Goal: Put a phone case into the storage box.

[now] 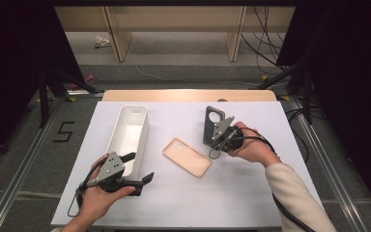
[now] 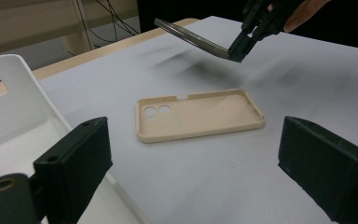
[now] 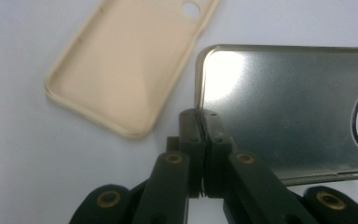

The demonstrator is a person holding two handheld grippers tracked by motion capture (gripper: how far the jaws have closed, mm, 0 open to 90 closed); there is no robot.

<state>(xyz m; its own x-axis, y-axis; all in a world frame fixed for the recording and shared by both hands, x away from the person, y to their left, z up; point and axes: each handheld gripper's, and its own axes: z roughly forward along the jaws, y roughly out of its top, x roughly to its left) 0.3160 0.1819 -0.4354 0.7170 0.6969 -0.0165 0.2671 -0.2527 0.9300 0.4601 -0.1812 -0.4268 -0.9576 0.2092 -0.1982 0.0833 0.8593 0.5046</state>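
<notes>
Two things matter to me here: the flat dark-grey metallic phone (image 1: 213, 124) with its round camera opening, and the soft beige rubber phone case (image 1: 187, 157) lying hollow side up on the white table (image 1: 251, 193). My right gripper (image 3: 200, 122) has its jaws clamped tight on one edge of the phone, holding it in the air above the table, just right of and beyond the case. I grip it by the edge, I think, so the broad face stays free to go down into the case.

The case lies near the middle of the table, apart from everything, its camera holes toward the left in the left gripper view, which gives me a clear target.

My left gripper (image 1: 140, 169) rests near the front left, jaws wide apart and holding nothing, beside the long white plastic tray (image 1: 125, 140). I judge it waits there, ready to steady the case once the phone comes down.
</notes>
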